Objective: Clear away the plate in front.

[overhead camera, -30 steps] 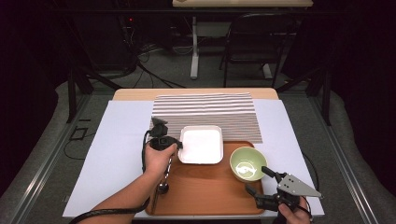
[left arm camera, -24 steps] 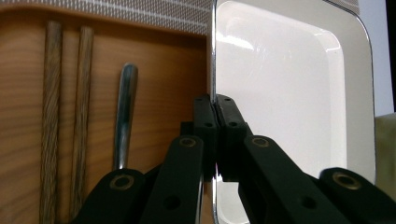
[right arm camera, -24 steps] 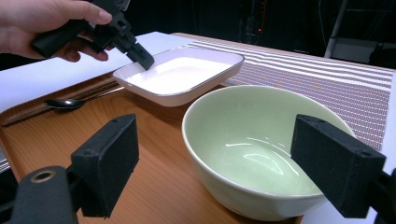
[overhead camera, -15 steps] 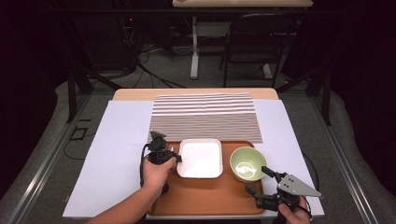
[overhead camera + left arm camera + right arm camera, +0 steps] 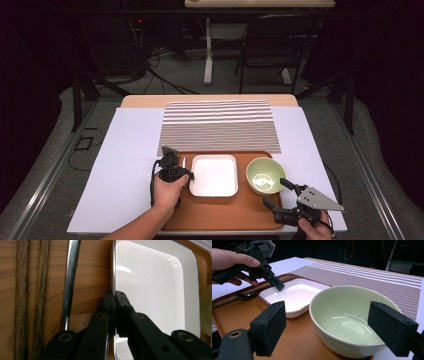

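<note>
A white square plate [image 5: 215, 175] [image 5: 155, 290] [image 5: 292, 296] lies on the wooden tray [image 5: 225, 215], left of a green bowl [image 5: 265, 176] [image 5: 347, 317]. My left gripper [image 5: 189, 176] [image 5: 115, 296] [image 5: 279, 286] is shut on the plate's left rim, one jaw inside the rim and one outside. A metal spoon [image 5: 71, 272] [image 5: 247, 295] and two dark chopsticks [image 5: 21, 290] lie on the tray just left of the plate. My right gripper [image 5: 275, 192] [image 5: 332, 327] stands open at the tray's front right corner, facing the bowl and apart from it.
A striped placemat [image 5: 217, 125] lies beyond the tray on a white sheet [image 5: 125, 150] that covers the table. A chair [image 5: 270, 45] and table legs stand on the floor behind. The sheet left of the tray is bare.
The plate has slid toward me along the tray, away from the placemat's edge, with my left gripper on its rim. The right gripper has stayed put.
</note>
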